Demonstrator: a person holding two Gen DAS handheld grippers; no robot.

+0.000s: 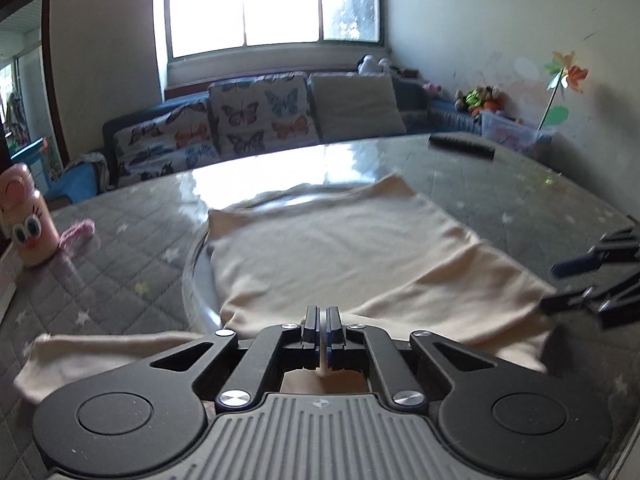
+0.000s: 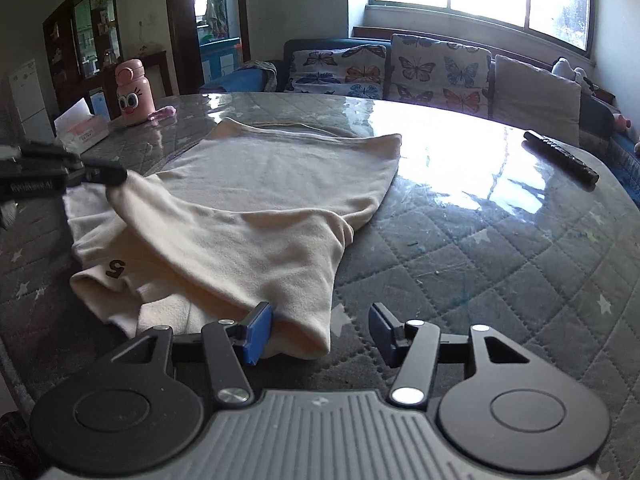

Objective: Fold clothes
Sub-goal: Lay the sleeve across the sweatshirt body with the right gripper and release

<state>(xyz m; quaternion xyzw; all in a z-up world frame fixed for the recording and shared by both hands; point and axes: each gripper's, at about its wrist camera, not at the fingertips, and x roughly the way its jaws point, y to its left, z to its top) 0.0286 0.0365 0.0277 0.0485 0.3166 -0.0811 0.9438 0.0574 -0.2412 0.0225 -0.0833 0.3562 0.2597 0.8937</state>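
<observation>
Presently listed: tabletop (image 2: 500,240), round, glossy clear sheet over grey quilted star-print cloth; on it, spread across the middle, a cream garment (image 2: 260,200), partly folded, a dark "5" mark (image 2: 115,268) on its near underlayer. Left claw (image 1: 323,326), fingers together and clamped on a thin fold of the garment's near edge; right claw (image 2: 320,334), fingers apart, its left blue pad (image 2: 256,334) touching the garment's near corner, gripping nothing. Smaller items at the tabletop's edges: tissue pack (image 2: 80,130), pink cartoon-faced bottle (image 2: 131,94), black remote (image 2: 560,156).
</observation>
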